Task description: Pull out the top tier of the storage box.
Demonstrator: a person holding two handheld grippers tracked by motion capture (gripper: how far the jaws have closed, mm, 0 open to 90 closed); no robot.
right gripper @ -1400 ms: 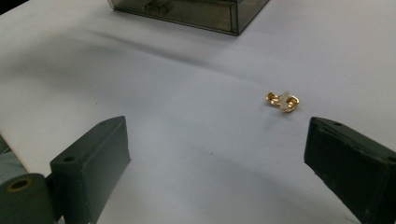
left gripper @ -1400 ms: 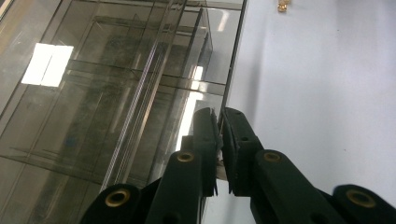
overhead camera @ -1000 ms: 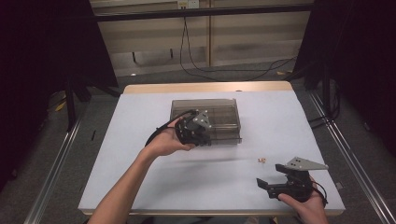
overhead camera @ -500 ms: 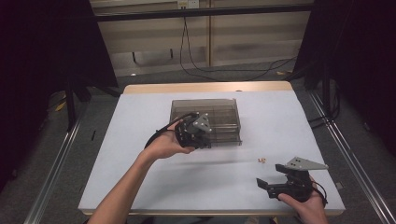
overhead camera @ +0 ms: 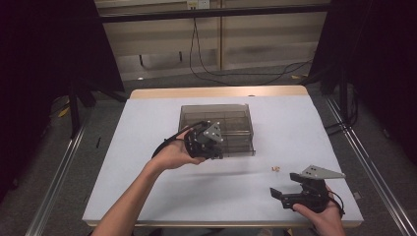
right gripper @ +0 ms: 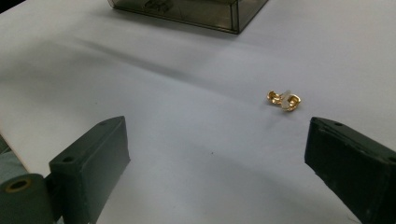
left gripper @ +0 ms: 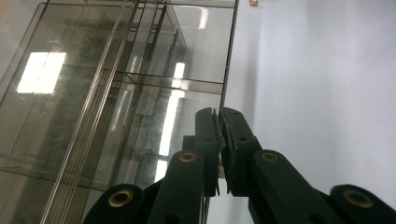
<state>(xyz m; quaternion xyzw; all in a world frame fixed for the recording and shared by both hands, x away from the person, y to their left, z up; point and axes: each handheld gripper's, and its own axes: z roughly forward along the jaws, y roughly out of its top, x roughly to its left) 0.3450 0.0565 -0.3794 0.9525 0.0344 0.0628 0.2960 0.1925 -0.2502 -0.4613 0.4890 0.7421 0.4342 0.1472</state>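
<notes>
Smoky plastic box [overhead camera: 217, 129]: the left gripper [left gripper: 220, 140] pinches its thin lid edge. Gold earrings [right gripper: 284, 100] lie just ahead of the open right gripper [right gripper: 217, 158], slightly rightward.

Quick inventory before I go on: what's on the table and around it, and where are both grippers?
Compartment box: one, smoky clear plastic, table centre.
Gold earrings: a small cluster, count unclear, on the cover right of the box.
Table: one, white cover, wooden far edge.
Cables: several, black, on the floor beyond the table.
Left gripper: one, black, jaws shut on a thin wall at the box's near edge.
Right gripper: one, black, jaws open, near right corner, short of the earrings.
</notes>
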